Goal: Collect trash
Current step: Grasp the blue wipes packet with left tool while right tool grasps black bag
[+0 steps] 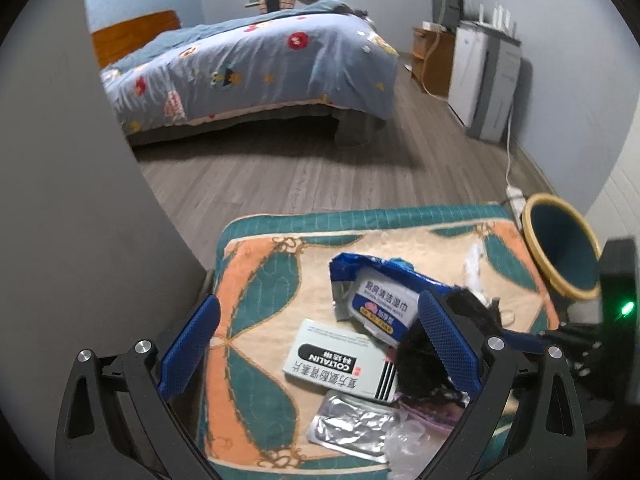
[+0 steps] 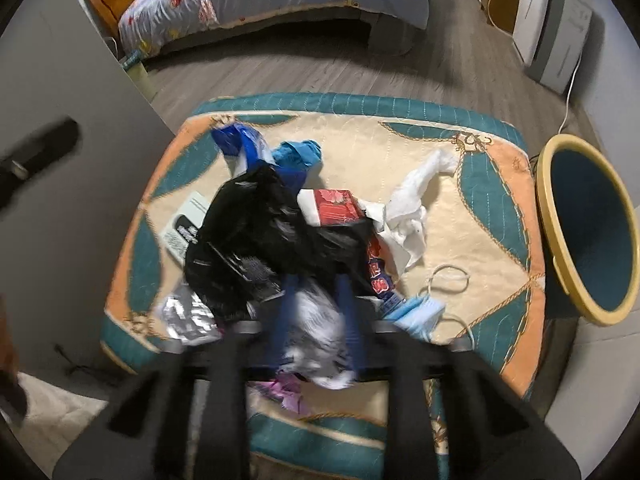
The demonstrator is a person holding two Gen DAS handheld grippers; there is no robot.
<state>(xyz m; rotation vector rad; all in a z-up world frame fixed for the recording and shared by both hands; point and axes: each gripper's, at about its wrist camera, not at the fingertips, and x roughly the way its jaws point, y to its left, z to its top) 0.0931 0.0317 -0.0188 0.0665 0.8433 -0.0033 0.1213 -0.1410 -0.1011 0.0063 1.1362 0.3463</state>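
Observation:
Trash lies heaped on a quilted teal, orange and cream cushion top (image 2: 472,216). My right gripper (image 2: 314,316) points steeply down, its blue fingers (image 2: 280,320) close together, shut on a crumpled clear plastic wrapper (image 2: 320,332). Just beyond it lie a black plastic bag (image 2: 272,232), a red box (image 2: 336,206), white tissue (image 2: 416,200) and a blue face mask (image 2: 420,308). My left gripper (image 1: 320,344) is open above a white medicine box (image 1: 336,356), with nothing in it. Near that are a blue wet-wipes pack (image 1: 380,300) and a foil blister sheet (image 1: 352,424).
A teal bin with a yellow rim (image 2: 588,224) stands right of the cushion, mouth tilted towards it. A grey wall panel (image 1: 80,200) rises on the left. Across a wooden floor (image 1: 300,176) is a bed (image 1: 248,68); a cord and power strip (image 1: 514,196) lie near the bin.

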